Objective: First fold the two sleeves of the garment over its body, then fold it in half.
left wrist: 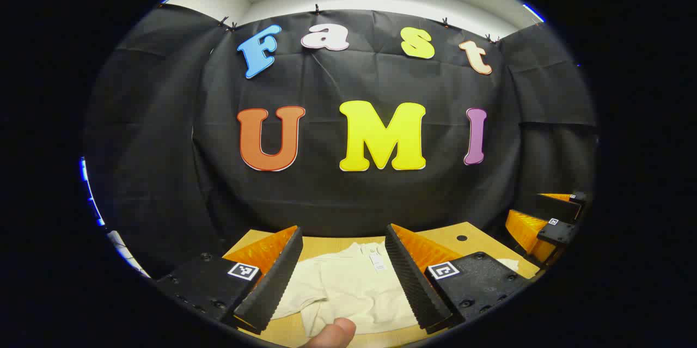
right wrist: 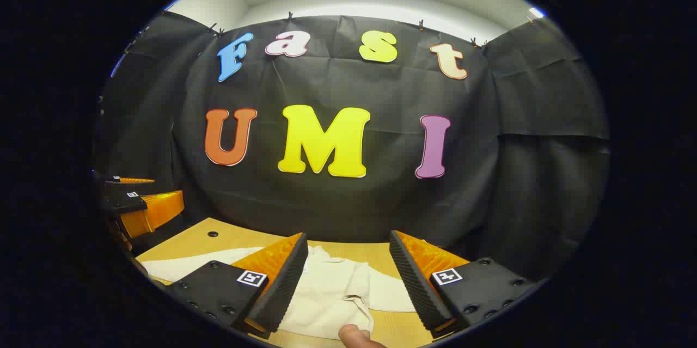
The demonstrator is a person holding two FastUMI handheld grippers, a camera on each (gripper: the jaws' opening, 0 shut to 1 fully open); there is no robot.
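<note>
A: so both spread? left gripper (left wrist: 343,261) and right gripper (right wrist: 348,266)?

B: yep, each wide apart, pinching nothing. fingertip (left wrist: 335,331) nearest, then the shirt (left wrist: 348,288) lying flat on the desk (left wrist: 452,236), wall farthest.

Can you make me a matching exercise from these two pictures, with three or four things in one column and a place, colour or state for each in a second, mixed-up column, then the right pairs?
Column one:
1. garment
2. table
3. left tongs
4. booth wall

Column two:
A. black cloth hanging behind the table
B. open, held above the garment
C. cream, lying flat and crumpled
D. light wood with a small dark hole

Pairs: 1-C, 2-D, 3-B, 4-A

The right tongs are open above the garment as well.
</note>
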